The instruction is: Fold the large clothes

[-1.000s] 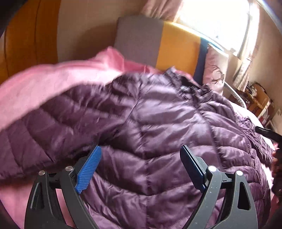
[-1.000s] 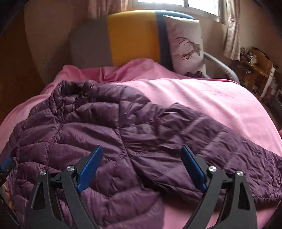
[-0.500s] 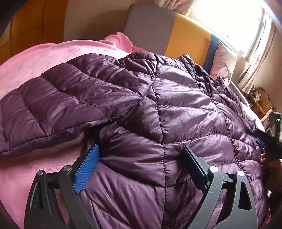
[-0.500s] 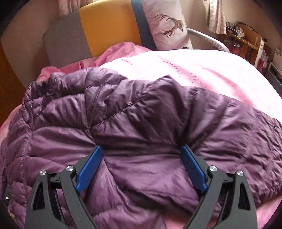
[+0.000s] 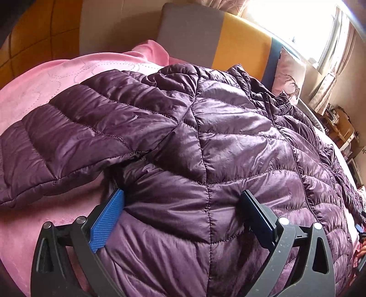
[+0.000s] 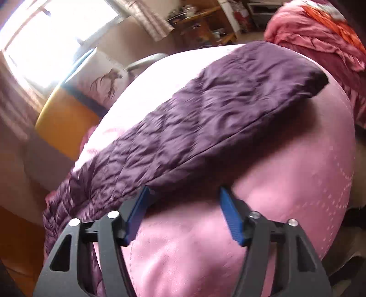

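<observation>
A purple quilted jacket (image 5: pixel 228 137) lies front-up on the pink bed cover (image 5: pixel 45 91), one sleeve (image 5: pixel 80 137) spread out to the left. My left gripper (image 5: pixel 183 205) hangs low over the jacket's side below that sleeve. Its jaws are opening wide, with the jacket's body between them and no pinch on it. In the right wrist view the other sleeve (image 6: pixel 217 109) stretches across the cover (image 6: pixel 274 182) to its dark cuff (image 6: pixel 318 80). My right gripper (image 6: pixel 183 205) sits just short of this sleeve's lower edge. Its jaws are closing, with mostly pink cover between them.
A grey, yellow and blue headboard (image 5: pixel 240 43) and a deer-print pillow (image 5: pixel 288 75) stand at the bed's far end under a bright window (image 5: pixel 297 25). A heap of pink and red clothes (image 6: pixel 320 29) lies past the cuff. Cluttered shelves (image 6: pixel 201 20) stand beyond the bed.
The right gripper has swung from the jacket's body out along the sleeve, rolled sharply, and its jaws have narrowed. The left gripper has kept its place and its jaws have widened slightly.
</observation>
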Demonstrator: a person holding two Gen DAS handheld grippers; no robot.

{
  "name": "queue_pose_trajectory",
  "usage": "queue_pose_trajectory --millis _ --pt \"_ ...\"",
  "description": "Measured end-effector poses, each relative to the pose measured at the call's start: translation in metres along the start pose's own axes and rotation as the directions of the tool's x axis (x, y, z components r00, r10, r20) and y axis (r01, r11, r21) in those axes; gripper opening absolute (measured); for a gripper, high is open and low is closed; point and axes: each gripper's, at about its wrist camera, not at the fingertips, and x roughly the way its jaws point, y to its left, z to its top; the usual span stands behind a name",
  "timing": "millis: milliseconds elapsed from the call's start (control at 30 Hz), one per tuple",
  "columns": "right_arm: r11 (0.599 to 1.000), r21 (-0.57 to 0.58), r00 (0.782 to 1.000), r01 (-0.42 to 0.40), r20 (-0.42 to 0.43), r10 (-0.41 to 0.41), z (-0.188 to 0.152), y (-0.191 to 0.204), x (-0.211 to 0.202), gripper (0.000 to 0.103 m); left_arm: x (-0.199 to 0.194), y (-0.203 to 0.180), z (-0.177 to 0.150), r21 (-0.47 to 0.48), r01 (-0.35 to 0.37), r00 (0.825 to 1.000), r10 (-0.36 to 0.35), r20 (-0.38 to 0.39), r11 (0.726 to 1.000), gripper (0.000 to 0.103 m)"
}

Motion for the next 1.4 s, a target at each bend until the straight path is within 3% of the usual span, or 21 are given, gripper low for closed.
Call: queue_pose_trajectory --millis 133,200,267,367,433,533,667,800,867,933,1000,1100,1267,1400 --pt "0.985 0.17 0.999 -0.008 0.053 -0.002 0.043 -0.032 0.0 0.052 0.001 -0.001 0.0 0.005 -0.005 1.0 0.005 -0.003 1.0 0.099" --pt "0.985 0.169 0.997 0.039 0.052 -0.049 0.059 -0.03 0.003 0.029 0.002 -0.002 0.0 0.006 -0.007 1.0 0.007 -0.004 1.0 0.099" --pt "0.994 0.089 0.995 0.064 0.069 -0.07 0.068 -0.007 0.001 0.015 0.002 -0.003 0.0 0.01 -0.012 1.0 0.012 -0.005 1.0 0.099" --pt "0.997 -0.076 0.993 0.019 0.117 -0.01 0.074 0.041 -0.011 0.012 0.004 -0.005 0.0 0.017 -0.022 1.0 0.023 -0.007 1.0 0.099" --pt "0.974 -0.224 0.989 -0.038 0.13 0.068 0.063 0.09 -0.019 0.012 0.004 -0.006 0.0 0.021 -0.028 1.0 0.028 -0.008 0.999 0.099" --pt "0.899 -0.412 0.979 -0.146 0.07 0.191 0.025 0.169 -0.019 0.012 0.003 -0.007 0.0 0.024 -0.033 0.999 0.033 -0.005 0.999 0.099" --pt "0.74 -0.603 0.949 -0.298 -0.108 0.295 -0.058 0.265 -0.006 0.012 0.002 -0.003 0.001 0.008 -0.011 1.0 0.011 -0.008 1.0 0.099" --pt "0.586 -0.702 0.913 -0.405 -0.283 0.293 -0.158 0.33 0.017 0.012 0.0 0.002 0.001 -0.014 0.021 1.0 -0.021 -0.009 1.0 0.099" --pt "0.532 -0.723 0.898 -0.44 -0.348 0.269 -0.202 0.347 0.027 0.012 -0.002 0.004 0.001 -0.021 0.033 0.999 -0.034 -0.009 0.999 0.099" --pt "0.494 -0.742 0.891 -0.453 -0.387 0.235 -0.231 0.359 0.04 0.018 -0.004 0.006 0.002 -0.032 0.048 0.999 -0.049 -0.011 0.998 0.099" --pt "0.475 -0.744 0.882 -0.47 -0.413 0.226 -0.251 0.364 0.047 0.04 -0.009 0.009 0.005 -0.049 0.061 0.998 -0.062 -0.013 0.997 0.098" --pt "0.483 -0.718 0.865 -0.501 -0.427 0.262 -0.256 0.356 0.044 0.071 -0.027 0.011 0.01 -0.069 0.09 0.996 -0.088 0.032 0.994 0.097" --pt "0.566 -0.612 0.832 -0.552 -0.454 0.32 -0.226 0.305 0.03 0.083 -0.047 0.003 0.033 -0.094 0.242 0.967 -0.233 0.103 0.966 0.095" --pt "0.682 -0.449 0.801 -0.577 -0.472 0.367 -0.19 0.252 0.033 0.09 -0.024 -0.017 0.056 -0.126 0.337 0.942 -0.332 0.056 0.933 0.095"
